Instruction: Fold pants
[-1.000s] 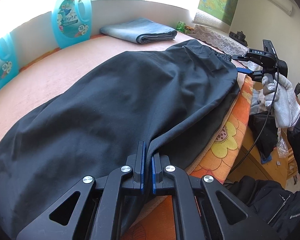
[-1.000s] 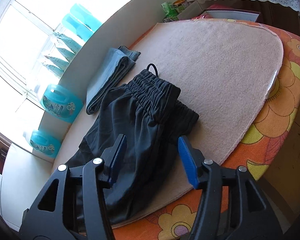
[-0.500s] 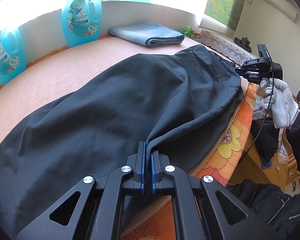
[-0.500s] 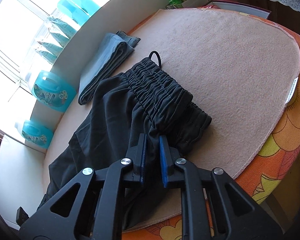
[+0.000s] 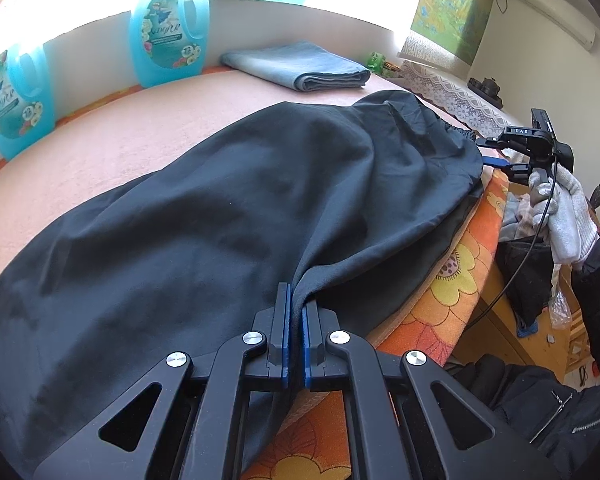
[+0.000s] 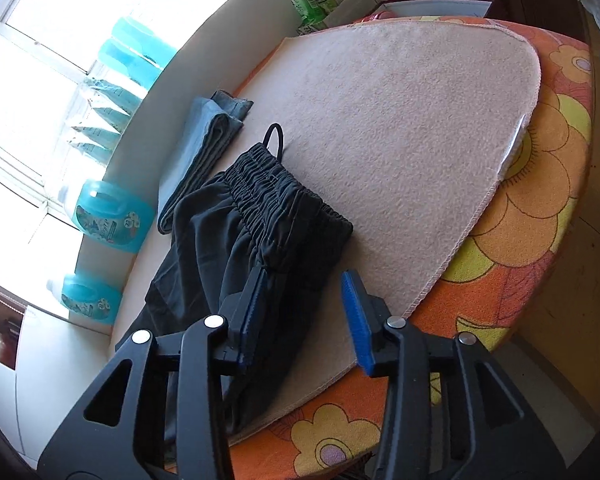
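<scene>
Since half a second back my right gripper has let go: it was pinched shut by the waistband, and now its jaws are opening with nothing pressed between the blue pads. My left gripper is clamped tight on a fold of the dark charcoal cloth pants, which lie spread over the pinkish fleece mat at the near table edge. I'd say I'm mid-fold, regrasping the waistband end; next I need a clean bite on the elastic waistband. Only the right view shows that gathered band and drawstring loop; only the left shows the gloved hand. Further back sits a folded blue-grey towel.
</scene>
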